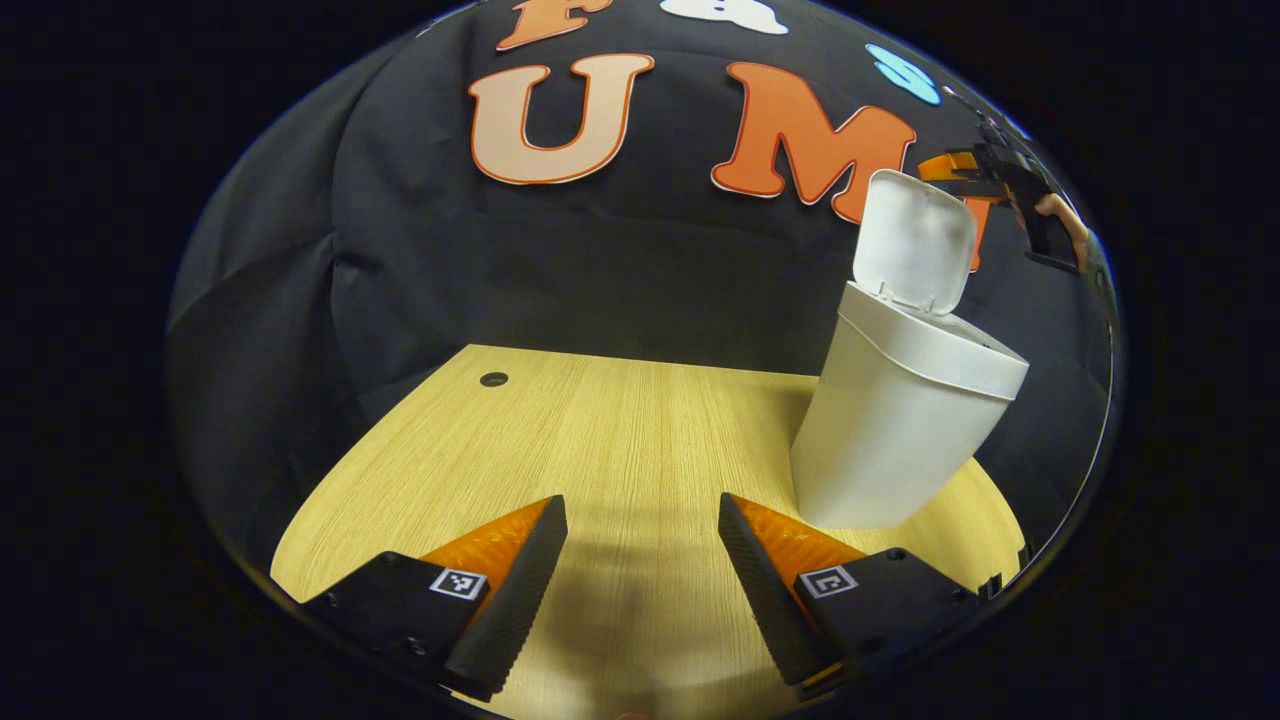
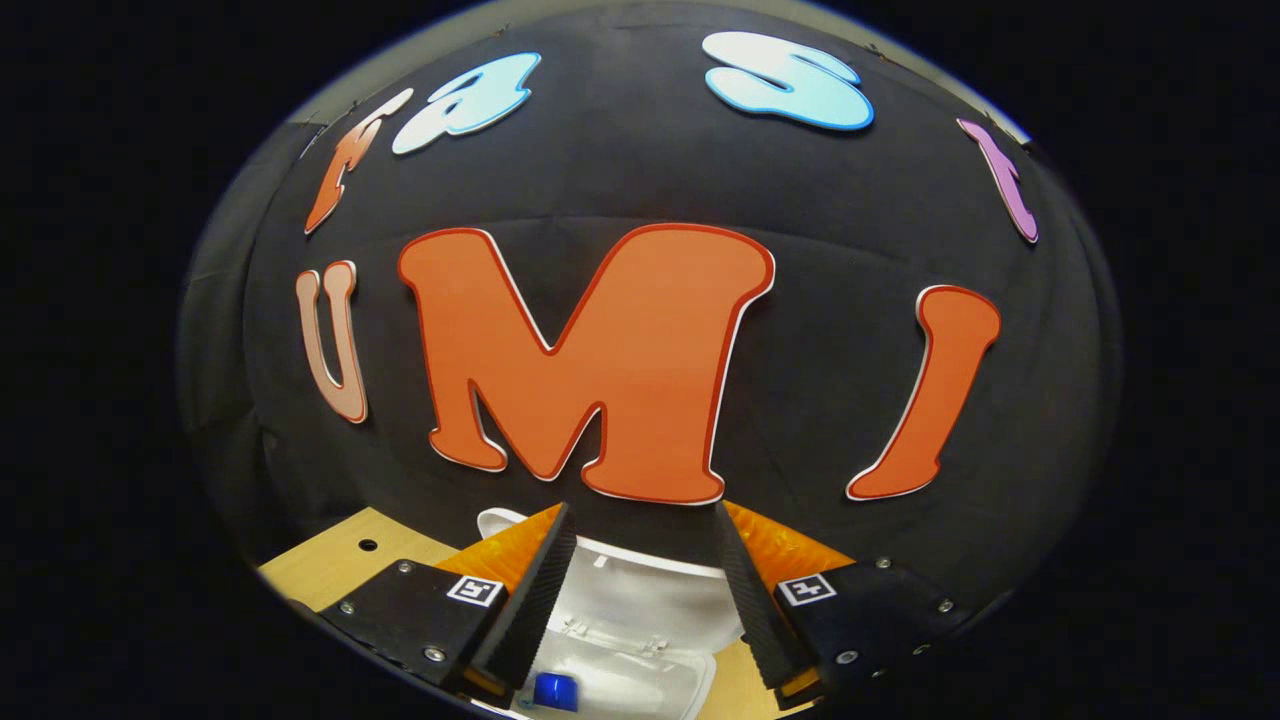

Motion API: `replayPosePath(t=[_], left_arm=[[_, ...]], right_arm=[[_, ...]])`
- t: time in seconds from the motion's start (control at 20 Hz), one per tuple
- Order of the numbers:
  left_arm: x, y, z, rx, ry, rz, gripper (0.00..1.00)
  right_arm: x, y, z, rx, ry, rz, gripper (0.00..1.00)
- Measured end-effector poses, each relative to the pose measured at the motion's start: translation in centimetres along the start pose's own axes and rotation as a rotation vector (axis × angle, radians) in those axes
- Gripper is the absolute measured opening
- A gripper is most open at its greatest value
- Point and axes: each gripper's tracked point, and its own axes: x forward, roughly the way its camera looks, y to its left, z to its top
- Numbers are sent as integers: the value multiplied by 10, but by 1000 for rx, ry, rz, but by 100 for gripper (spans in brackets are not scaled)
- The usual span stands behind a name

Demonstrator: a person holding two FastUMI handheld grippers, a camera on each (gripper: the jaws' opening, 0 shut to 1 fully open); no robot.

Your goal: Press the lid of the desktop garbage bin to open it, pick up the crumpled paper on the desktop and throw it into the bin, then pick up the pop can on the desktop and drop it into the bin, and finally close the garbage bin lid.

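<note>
White plastic, the garbage bin (image 1: 905,425) is seen at the right of the left gripper view on the wooden counter (image 1: 600,440), its lid (image 1: 913,243) raised. The right gripper (image 2: 640,590) hangs above the opening, jaws parted and empty, with something blue (image 2: 555,690) seen inside at bottom centre, perhaps the pop can. If so, closing the lid is judged to remain. The left gripper (image 1: 640,590) is held open over bare counter.
</note>
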Motion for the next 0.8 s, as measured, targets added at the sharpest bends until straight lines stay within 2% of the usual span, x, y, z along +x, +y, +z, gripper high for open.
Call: replayPosePath(t=[0.3, 0.8], left_arm=[[-3, 10, -2, -12, 2, 28, 98], [-6, -1, -5, 37, 14, -6, 98]], right_arm=[[5, 3, -9, 94, 52, 20, 82], [-48, 24, -38, 97, 132, 112, 81]])
